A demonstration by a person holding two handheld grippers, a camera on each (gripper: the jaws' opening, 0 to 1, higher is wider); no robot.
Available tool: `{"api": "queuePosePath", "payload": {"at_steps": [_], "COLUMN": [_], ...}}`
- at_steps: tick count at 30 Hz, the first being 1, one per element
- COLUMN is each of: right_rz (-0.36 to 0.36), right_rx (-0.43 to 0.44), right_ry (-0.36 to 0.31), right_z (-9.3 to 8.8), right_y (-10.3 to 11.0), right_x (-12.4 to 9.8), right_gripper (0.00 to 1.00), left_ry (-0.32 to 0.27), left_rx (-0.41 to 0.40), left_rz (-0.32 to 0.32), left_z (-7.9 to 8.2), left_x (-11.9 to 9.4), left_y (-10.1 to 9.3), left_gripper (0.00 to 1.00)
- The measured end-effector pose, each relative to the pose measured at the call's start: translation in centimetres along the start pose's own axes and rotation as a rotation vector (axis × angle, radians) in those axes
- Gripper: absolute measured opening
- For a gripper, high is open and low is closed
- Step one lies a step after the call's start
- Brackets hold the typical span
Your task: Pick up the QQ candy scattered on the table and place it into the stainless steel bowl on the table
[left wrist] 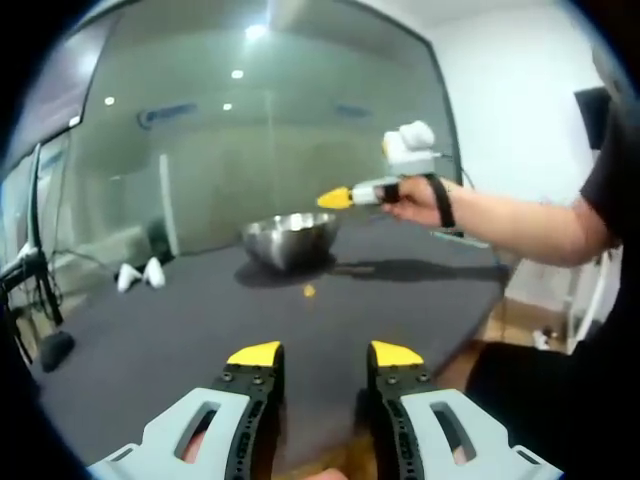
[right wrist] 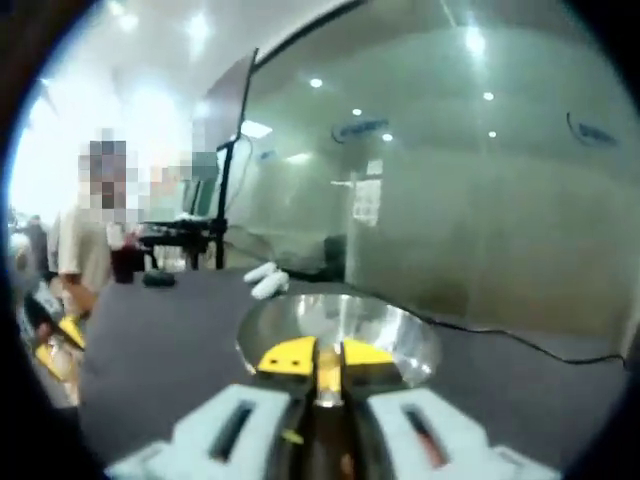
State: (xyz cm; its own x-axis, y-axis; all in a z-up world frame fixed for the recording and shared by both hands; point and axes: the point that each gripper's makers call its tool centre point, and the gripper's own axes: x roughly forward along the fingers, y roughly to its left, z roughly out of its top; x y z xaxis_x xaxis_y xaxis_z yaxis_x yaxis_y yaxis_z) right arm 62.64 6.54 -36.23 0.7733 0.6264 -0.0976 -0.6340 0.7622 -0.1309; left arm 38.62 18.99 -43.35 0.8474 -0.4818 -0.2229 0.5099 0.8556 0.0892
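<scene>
Stainless steel catches the ceiling lights as the right gripper (right wrist: 316, 357) hangs over the near rim of the bowl (right wrist: 400, 335), its yellow-tipped jaws pinched on a small yellow candy (right wrist: 327, 373). The piece sits upright between the tips, held above the open basin, a position that suits a release straight into it. In the left gripper view the same tool (left wrist: 336, 199) reaches in from the right, gripped by a hand (left wrist: 415, 200), its tip just beside the bowl (left wrist: 290, 238).

The left gripper (left wrist: 325, 354) waits low over the dark table (left wrist: 150, 330) with its jaws spread and nothing between them. Ahead of it, between its tips and the bowl, one loose candy (left wrist: 309, 291) lies on the table, probably the next pick-up. Two white objects (left wrist: 140, 274) rest further off to its left, near the glass wall (left wrist: 300, 120).

Judging by this, one piece is about to be dropped and at least one remains.
</scene>
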Motion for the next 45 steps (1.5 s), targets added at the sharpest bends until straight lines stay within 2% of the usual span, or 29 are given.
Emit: {"api": "queuePosePath", "payload": {"at_steps": [3, 7, 15, 21, 25, 27, 29, 32, 36, 39, 45], "right_rz": [-0.001, 0.01, 0.026, 0.048, 0.073, 0.129, 0.162, 0.171, 0.245, 0.273, 0.316], "right_rx": [0.007, 0.056, 0.079, 0.077, 0.068, 0.119, 0.157, 0.107, 0.08, 0.049, 0.021], "right_ry": [0.019, -0.014, -0.002, -0.04, -0.058, -0.085, -0.08, -0.061, -0.02, 0.016, 0.058], "right_z": [-0.5, -0.4, -0.8, 0.5, 0.6, 0.6, -0.1, -1.4, -3.7, -5.4, -7.0], "right_y": [-0.1, -0.5, -0.6, 0.0, 0.4, 1.6, 2.0, 2.4, 3.8, 4.6, 6.0], "right_x": [1.0, 1.3, 1.1, -0.5, -1.8, -2.7, -3.6, -4.8, -6.7, -7.7, -8.3], "right_gripper": [0.1, 0.19, 0.19, 0.18, 0.18, 0.18, 0.18, 0.18, 0.19, 0.19, 0.19], "left_ry": [-0.019, -0.005, 0.0, -0.002, -0.002, -0.002, -0.002, -0.001, 0.006, 0.007, 0.01], "left_rx": [-0.024, -0.011, -0.009, 0.001, 0.005, 0.007, 0.01, 0.013, 0.021, 0.021, 0.024], "left_rz": [-0.013, -0.004, -0.002, -0.015, -0.016, -0.017, -0.017, -0.021, -0.028, -0.03, -0.034], "left_z": [0.5, 0.3, 0.2, 0.4, 0.5, 0.5, 0.6, 0.6, 0.5, 0.4, 0.4], "left_x": [-0.2, -0.3, 0.1, 0.5, 0.6, 0.7, 0.7, 0.8, 1.0, 1.1, 1.3], "left_y": [-0.1, 0.2, 0.2, -0.2, -0.3, -0.3, -0.4, -0.5, -0.8, -0.9, -1.2], "left_gripper": [0.35, 0.35, 0.35, 0.35, 0.35, 0.35, 0.35, 0.35, 0.35, 0.35, 0.35]}}
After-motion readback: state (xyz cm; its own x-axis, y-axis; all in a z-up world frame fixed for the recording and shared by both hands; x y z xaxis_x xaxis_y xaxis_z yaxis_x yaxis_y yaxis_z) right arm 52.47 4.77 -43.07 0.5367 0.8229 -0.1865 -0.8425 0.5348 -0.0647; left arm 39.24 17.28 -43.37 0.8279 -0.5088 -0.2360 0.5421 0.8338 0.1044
